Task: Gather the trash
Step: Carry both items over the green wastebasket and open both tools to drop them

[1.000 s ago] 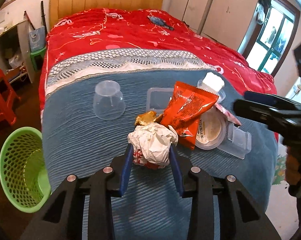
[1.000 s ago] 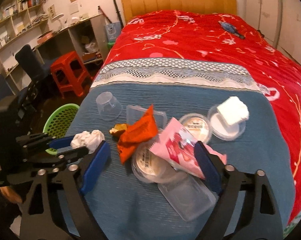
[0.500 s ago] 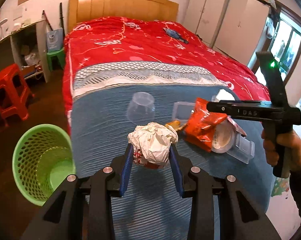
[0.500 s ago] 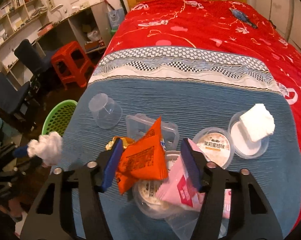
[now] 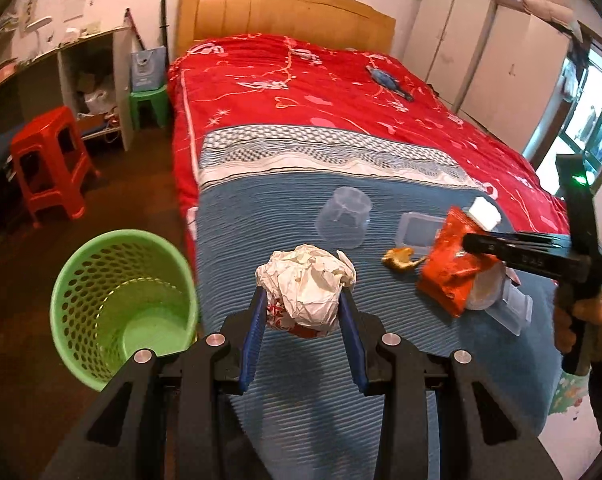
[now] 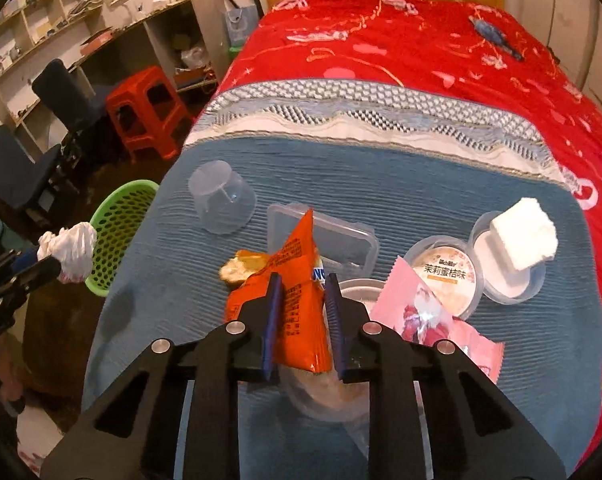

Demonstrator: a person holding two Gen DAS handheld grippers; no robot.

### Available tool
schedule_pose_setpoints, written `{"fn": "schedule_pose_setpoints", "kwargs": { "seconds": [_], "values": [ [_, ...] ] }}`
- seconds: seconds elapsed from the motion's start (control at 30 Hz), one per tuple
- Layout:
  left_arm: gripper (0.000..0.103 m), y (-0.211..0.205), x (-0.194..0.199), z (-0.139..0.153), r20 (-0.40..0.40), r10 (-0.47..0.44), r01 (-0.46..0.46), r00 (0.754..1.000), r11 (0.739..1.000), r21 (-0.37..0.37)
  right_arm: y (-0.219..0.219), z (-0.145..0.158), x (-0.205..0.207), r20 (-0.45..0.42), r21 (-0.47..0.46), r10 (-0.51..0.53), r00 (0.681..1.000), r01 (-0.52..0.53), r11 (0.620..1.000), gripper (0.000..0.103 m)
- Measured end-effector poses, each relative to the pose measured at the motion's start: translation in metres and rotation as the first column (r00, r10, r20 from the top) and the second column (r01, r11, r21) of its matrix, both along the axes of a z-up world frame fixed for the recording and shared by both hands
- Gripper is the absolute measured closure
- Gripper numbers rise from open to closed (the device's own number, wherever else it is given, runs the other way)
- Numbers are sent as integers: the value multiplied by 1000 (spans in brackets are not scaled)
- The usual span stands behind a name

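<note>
Right gripper (image 6: 301,300) had clamped shut on the orange foil snack bag (image 6: 293,280) since a second ago; left gripper (image 5: 303,308) gripped the crumpled white paper ball (image 5: 305,288), now nearer the green perforated plastic basket (image 5: 121,308). Beyond lay a clear plastic cup (image 6: 221,204), lidded tubs (image 6: 445,276), and a pink wrapper (image 6: 425,312) on the blue blanket (image 6: 401,196).

blue blanket (image 5: 261,216) bare beside green basket (image 5: 121,312)

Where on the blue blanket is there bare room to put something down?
Bare: the blue blanket between the patterned border and the clear cup, and its near-left corner toward the green basket. Crowded: around the orange packet, pink wrapper and tubs.
</note>
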State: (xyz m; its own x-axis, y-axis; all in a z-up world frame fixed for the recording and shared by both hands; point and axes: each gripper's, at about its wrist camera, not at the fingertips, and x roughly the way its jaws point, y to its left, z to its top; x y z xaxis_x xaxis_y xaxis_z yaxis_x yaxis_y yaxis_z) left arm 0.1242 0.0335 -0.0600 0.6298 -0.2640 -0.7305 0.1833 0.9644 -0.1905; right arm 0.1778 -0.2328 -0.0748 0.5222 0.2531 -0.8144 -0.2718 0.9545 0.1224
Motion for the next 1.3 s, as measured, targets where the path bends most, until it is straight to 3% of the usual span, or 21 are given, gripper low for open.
{"fn": "schedule_pose_setpoints", "kwargs": {
  "seconds": [0.47, 0.97, 1.07, 1.13, 1.3],
  "values": [
    [68, 79, -6, -3, -7, 171, -171, 985, 985, 34, 48, 58, -23, 136, 8, 93, 986, -95, 995, 83],
    [64, 152, 32, -53, -118, 288, -283, 951, 958, 57, 134, 53, 3, 114, 30, 177, 978, -181, 983, 83],
    [58, 163, 39, -63, -135, 302, -297, 944, 953, 56, 151, 49, 8, 105, 33, 193, 976, -197, 980, 83],
    [48, 169, 40, -67, -139, 315, -310, 939, 949, 60, 164, 47, 12, 98, 37, 203, 974, -207, 978, 83],
    [43, 185, 34, -72, -141, 339, -334, 930, 941, 59, 190, 41, 23, 83, 51, 224, 971, -229, 972, 83]
  ]
}}
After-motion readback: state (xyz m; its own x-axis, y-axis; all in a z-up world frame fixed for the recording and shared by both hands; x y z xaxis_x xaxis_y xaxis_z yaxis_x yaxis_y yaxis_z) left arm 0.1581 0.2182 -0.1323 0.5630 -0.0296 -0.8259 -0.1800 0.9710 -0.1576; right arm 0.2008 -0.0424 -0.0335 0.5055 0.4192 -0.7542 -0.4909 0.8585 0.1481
